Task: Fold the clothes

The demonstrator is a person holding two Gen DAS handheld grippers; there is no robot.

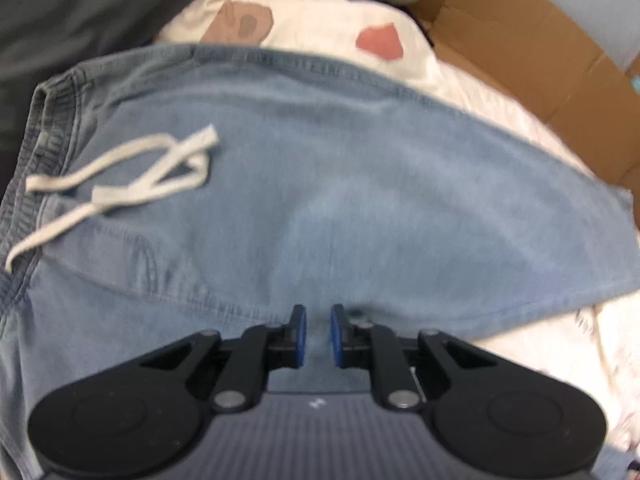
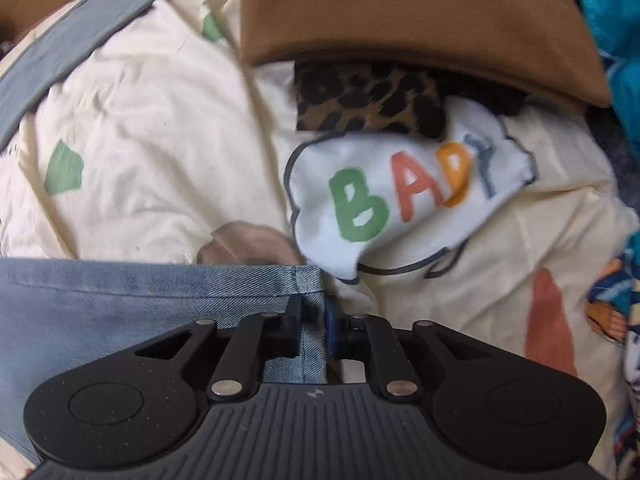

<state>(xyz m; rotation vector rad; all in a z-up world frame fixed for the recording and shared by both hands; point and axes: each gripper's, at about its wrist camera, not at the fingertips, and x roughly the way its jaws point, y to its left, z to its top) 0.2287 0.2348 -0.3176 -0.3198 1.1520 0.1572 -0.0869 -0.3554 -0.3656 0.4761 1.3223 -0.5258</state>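
Light blue denim shorts (image 1: pixel 320 184) with a white drawstring (image 1: pixel 120 176) lie spread on a cream printed bedsheet (image 1: pixel 320 12). My left gripper (image 1: pixel 318 332) hovers over the shorts' near edge, its blue pads a small gap apart with denim showing between them, so I cannot tell if it grips. In the right wrist view my right gripper (image 2: pixel 314 320) is shut on the hemmed corner of the shorts (image 2: pixel 160 292), with the cloth pinched between the fingers.
A cardboard box (image 1: pixel 540 52) stands at the right beyond the bed. A folded brown garment (image 2: pixel 400 12), a leopard-print cloth (image 2: pixel 368 96) and a grey garment (image 2: pixel 80 32) lie on the sheet (image 2: pixel 160 120) ahead. A dark blanket (image 1: pixel 60 12) lies far left.
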